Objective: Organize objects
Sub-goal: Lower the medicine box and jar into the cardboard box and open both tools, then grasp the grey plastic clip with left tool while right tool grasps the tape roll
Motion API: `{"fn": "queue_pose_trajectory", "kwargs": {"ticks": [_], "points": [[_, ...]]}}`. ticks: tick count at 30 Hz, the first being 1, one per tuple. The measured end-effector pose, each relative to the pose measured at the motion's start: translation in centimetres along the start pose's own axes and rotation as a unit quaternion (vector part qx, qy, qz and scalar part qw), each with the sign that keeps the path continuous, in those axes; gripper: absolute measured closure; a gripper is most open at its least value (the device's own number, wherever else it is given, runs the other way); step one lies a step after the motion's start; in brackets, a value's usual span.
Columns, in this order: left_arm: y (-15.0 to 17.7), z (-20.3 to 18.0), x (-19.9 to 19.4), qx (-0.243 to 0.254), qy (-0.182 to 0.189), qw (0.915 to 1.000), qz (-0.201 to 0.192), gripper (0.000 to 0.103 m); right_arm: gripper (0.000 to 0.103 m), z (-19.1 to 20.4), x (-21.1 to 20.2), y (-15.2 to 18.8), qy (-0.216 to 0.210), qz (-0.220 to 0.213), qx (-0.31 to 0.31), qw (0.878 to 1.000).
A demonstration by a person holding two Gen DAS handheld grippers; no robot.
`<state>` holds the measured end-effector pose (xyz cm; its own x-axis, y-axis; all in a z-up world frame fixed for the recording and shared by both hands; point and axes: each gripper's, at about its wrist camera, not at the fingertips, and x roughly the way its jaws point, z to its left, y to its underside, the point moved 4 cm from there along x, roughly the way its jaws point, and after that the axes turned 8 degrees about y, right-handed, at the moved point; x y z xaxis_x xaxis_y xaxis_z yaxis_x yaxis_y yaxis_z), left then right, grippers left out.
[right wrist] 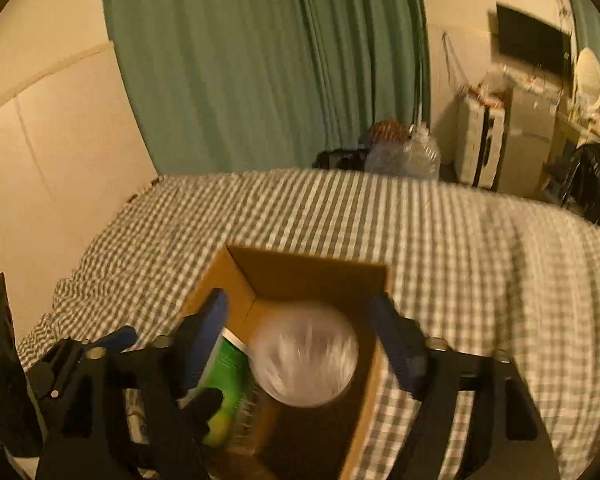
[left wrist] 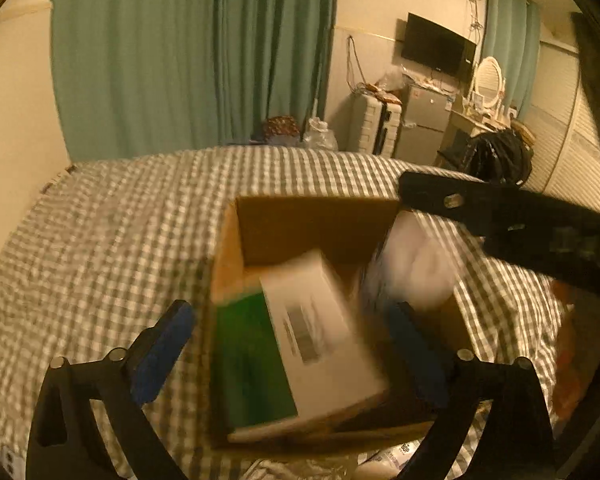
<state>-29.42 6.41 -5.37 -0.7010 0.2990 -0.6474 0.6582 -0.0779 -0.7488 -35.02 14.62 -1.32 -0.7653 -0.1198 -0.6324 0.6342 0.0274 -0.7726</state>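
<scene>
Left wrist view is looking down on an open cardboard box [left wrist: 316, 228] sitting on a bed with a grey checked cover [left wrist: 100, 240]. A white and green carton [left wrist: 300, 344] is lying tilted inside the box, and a blurred whitish round object [left wrist: 416, 268] is showing at the box's right side. The left tongs [left wrist: 296, 352] are standing wide apart, straddling the carton without visibly touching it.

Right wrist view is showing the right tongs [right wrist: 304, 344] likewise spread wide over the same box [right wrist: 312, 280], with the pale round object [right wrist: 304, 360], apparently a translucent bag or wrapped bundle, blurred between the fingers. Whether the pads are touching it I cannot tell; it is looking released rather than pinched.

To do this step well, the object should be going down into the free right half of the box, beside the carton, not on its tilted top. Both tongs should be lifting straight up, clear of the cardboard walls and of each other.
</scene>
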Motion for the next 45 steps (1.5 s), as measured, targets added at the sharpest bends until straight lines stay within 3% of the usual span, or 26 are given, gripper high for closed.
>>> {"fn": "queue_pose_trajectory", "kwargs": {"ticks": [6,11,14,19,27,34,38,45], "points": [[-1.4,-0.2,-7.5,0.007,-0.033,0.9985,-0.042,0.0,0.012,0.6,-9.3,-2.8,0.029,-0.057,-0.024,0.998],[-0.4,0.5,-14.1,-0.012,-0.048,0.9965,-0.067,0.0,0.007,1.5,-17.3,-2.2,0.048,-0.088,-0.042,0.994],[0.9,1.2,-17.4,-0.032,-0.054,0.9951,-0.076,0.0,0.006,2.5,-21.1,0.1,0.046,-0.095,-0.053,0.993],[4.7,2.7,-20.0,-0.048,-0.082,0.9931,-0.069,0.0,0.0,3.9,-23.7,4.9,0.038,-0.089,-0.068,0.993],[11.8,4.5,-17.4,-0.085,-0.086,0.9924,-0.022,0.0,0.0,5.0,-20.0,12.4,0.041,-0.038,-0.097,0.994],[17.4,5.2,-11.1,-0.095,-0.103,0.9873,0.075,0.0,0.0,5.1,-12.9,18.3,0.029,0.043,-0.084,0.995],[19.1,4.5,-7.5,-0.068,-0.082,0.9849,0.136,0.0,0.0,4.7,-9.6,19.9,0.011,0.079,-0.061,0.995],[20.0,3.6,-3.0,-0.026,-0.033,0.9792,0.199,0.006,0.0,3.9,-5.6,20.6,0.005,0.107,-0.037,0.994]]}}
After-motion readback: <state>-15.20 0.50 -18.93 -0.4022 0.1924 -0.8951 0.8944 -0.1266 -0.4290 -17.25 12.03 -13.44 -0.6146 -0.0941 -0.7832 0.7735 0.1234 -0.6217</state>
